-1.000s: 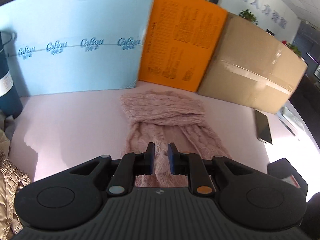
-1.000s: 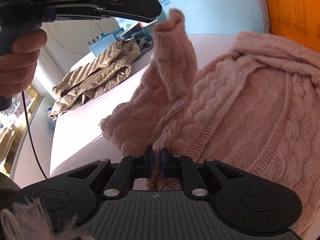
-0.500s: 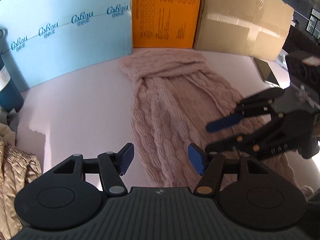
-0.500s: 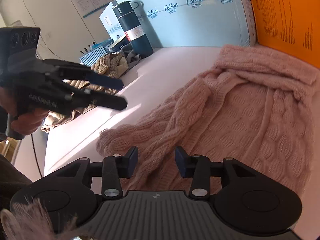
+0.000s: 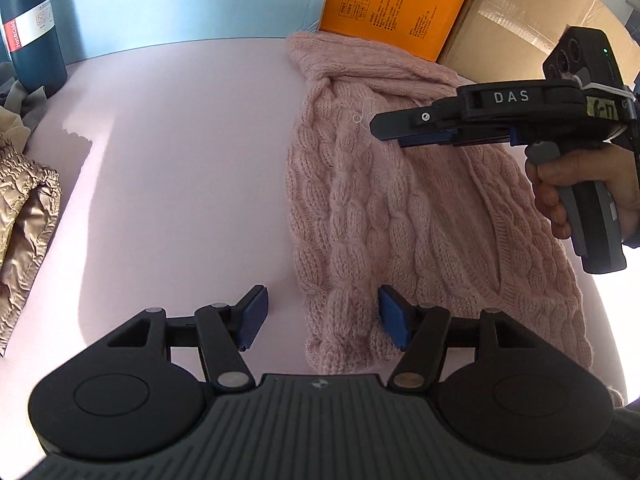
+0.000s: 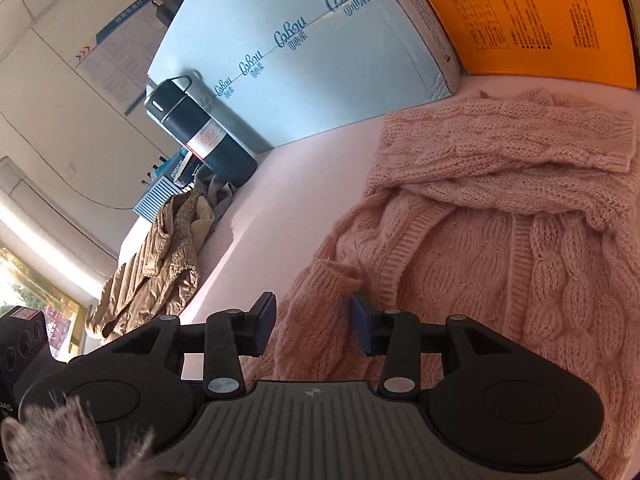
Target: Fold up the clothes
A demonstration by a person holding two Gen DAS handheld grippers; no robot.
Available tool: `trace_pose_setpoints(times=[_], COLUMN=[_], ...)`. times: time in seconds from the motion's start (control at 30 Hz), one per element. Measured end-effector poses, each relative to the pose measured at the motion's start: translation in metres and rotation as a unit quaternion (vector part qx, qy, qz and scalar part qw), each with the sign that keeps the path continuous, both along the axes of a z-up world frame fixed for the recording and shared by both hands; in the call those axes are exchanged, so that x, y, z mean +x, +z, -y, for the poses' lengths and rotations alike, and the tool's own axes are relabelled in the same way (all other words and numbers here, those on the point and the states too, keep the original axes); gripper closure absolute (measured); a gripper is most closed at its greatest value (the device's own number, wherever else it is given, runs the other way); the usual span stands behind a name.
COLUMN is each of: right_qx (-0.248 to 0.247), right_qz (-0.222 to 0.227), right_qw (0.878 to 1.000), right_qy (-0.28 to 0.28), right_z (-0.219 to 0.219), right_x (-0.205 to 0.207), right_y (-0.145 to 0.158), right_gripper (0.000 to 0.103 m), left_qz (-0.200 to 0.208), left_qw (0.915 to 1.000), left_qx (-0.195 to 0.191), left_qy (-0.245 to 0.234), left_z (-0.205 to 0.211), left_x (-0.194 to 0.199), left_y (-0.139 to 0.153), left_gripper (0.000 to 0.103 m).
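A pale pink table (image 5: 168, 184) fills the scene, backed by a light blue box (image 6: 320, 60), an orange box (image 5: 396, 0) and a brown cardboard box (image 5: 532, 12) standing in a row. Our landmark is the pink cable-knit sweater (image 5: 400, 208), which lies flat on the table, its far end touching the orange box and its near end reaching towards us. A sleeve (image 6: 500, 152) lies folded across the sweater's far end. To the left of the sweater, well apart, stand a dark blue flask (image 5: 32, 32) and a crumpled beige jacket (image 5: 24, 208). Our left gripper (image 5: 320, 316) hangs just over the sweater's near left corner, jaws about half open, the knit lying between the pads but not pinched; it holds nothing. Our right gripper (image 6: 314, 322) is also partly open and empty, with a ribbed cuff (image 6: 332, 276) between its pads; in the left view it hovers over the sweater's middle, held in a hand (image 5: 572, 188). We judge the next step is taking hold of the near end to fold it towards the orange box. To do that well, we should lower both grippers onto the edge, catch every layer of knit, close firmly, then lift both sides level together, so the loose, stretchy fabric does not sag or skew.
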State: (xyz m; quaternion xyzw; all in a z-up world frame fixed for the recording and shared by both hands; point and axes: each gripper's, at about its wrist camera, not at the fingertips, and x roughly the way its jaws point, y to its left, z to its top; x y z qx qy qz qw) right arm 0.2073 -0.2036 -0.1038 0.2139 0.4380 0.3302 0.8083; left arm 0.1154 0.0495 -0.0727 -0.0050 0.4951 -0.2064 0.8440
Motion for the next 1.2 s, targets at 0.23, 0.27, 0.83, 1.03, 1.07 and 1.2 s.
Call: trace_pose_setpoints(times=[0.23,0.27,0.83,1.03,1.07,1.2], right_qx=[0.052,0.073,0.053,0.043,0.059,0.063], right_qz=[0.015,0.031,0.097,0.012,0.006,0.000], right_qw=[0.998,0.996,0.994,0.999,0.998,0.998], right_qy=[0.021,0.037,0.020,0.016,0.006,-0.007], right_z=[0.004,0.003,0.010,-0.006,-0.003,0.000], right_x=[0.002,0.002,0.002,0.017,0.018,0.015], right_y=[0.003,0.011,0.016,-0.025,-0.030,-0.027], right_gripper=[0.097,0.097,0.069,0.066,0.067,0.068], left_qz=[0.037,0.044,0.100,0.033,0.046,0.061], left_qw=[0.9992,0.9988,0.9874,0.9904,0.9889,0.9845], left_qx=[0.015,0.014,-0.009,0.010,0.011,0.039], left_qy=[0.007,0.013,-0.123,-0.134,-0.141,-0.160], left_z=[-0.001,-0.003,0.042,0.051,0.051,0.061], left_x=[-0.006,-0.007,-0.018,-0.009,-0.012,-0.019], left_y=[0.012,0.015,0.042,0.002,0.001,0.000], left_gripper=[0.040,0.037,0.034,0.033,0.030,0.026])
